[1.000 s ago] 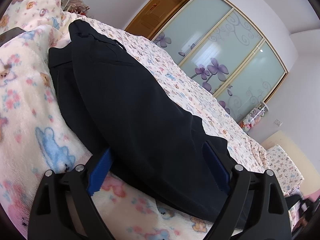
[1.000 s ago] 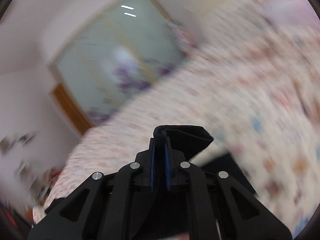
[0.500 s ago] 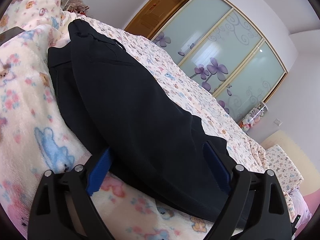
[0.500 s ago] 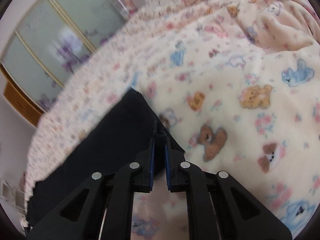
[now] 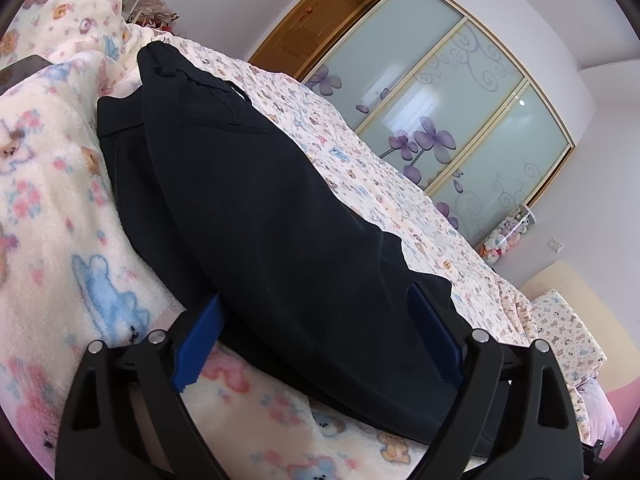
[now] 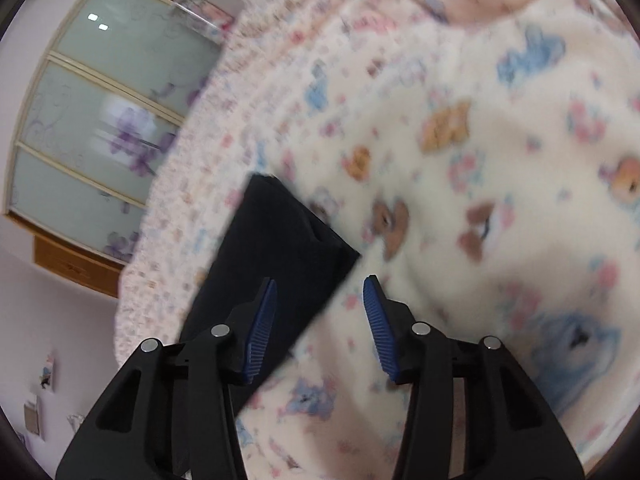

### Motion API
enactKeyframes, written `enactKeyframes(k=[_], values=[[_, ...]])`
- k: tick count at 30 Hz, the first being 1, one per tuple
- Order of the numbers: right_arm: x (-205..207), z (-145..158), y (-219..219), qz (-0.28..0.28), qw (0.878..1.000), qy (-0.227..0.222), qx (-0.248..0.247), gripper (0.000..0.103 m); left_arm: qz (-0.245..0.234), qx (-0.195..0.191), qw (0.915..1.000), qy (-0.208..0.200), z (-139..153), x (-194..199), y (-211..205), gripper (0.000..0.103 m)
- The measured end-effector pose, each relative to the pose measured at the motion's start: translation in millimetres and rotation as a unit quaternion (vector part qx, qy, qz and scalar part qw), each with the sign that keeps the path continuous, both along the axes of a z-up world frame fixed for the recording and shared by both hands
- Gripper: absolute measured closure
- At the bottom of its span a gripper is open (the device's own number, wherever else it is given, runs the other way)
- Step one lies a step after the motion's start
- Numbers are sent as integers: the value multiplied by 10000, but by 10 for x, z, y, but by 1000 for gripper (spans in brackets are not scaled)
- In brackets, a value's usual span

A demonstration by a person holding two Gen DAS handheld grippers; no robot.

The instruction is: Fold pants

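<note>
dark matte pants (image 5: 280, 208) in a long fold on fleecy bear-print blanket (image 5: 52, 208), both ribbed-padded claws wide apart, empty

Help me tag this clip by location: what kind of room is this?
Most likely a home bedroom. The black pants lie on a bed under a fleecy teddy-bear blanket, with a sliding-door wardrobe with frosted floral panels behind, and soft toys beside it.

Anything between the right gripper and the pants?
Nothing visible. The right gripper is open just above the pants hem corner, with only the blanket beside it. The view is motion-blurred, so small things may be missed.
</note>
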State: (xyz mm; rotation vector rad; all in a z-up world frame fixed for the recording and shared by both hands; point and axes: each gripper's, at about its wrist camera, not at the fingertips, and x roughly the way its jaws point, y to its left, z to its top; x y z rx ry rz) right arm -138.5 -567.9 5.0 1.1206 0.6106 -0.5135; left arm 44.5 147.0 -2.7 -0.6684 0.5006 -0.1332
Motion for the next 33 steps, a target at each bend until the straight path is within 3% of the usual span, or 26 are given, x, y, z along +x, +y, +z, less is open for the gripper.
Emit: enactKeyframes(k=[5,7,10,13,16,19,22,24,27,29,33], values=[[126,-178,-51,-287,9994,65,196,54,65,-116,9998,-121,20,-75,67,13],[157,-180,-9,-208,9997,76,-55,54,46,-177,9997,-144,74,-117,138,13],[159,-188,61,22,9990,146,-426,54,134,-543,9980,-294,220,-238,469,9],[108,-220,80,122,9982,-57,-583,54,231,-985,9946,-253,339,-244,878,8],[105,-227,97,156,9971,-200,-719,52,24,-1338,9908,212,349,1,1183,8],[104,-212,136,229,9955,-252,-888,48,-192,-1957,9775,761,207,308,1379,9],[132,-196,145,259,9943,-252,-1006,47,-171,-2143,9706,1088,85,481,1404,11],[128,-199,149,247,9940,-285,-1027,47,-156,-2045,9714,1200,56,567,1372,17],[134,-209,134,253,9938,-333,-1032,47,-189,-2138,9701,1131,16,650,1300,47],[116,-216,121,253,9937,-388,-1023,47,-24,-2004,9729,1156,16,642,1262,96],[76,-239,131,244,9934,-475,-1018,47,204,-1558,9833,922,98,454,1238,96]])
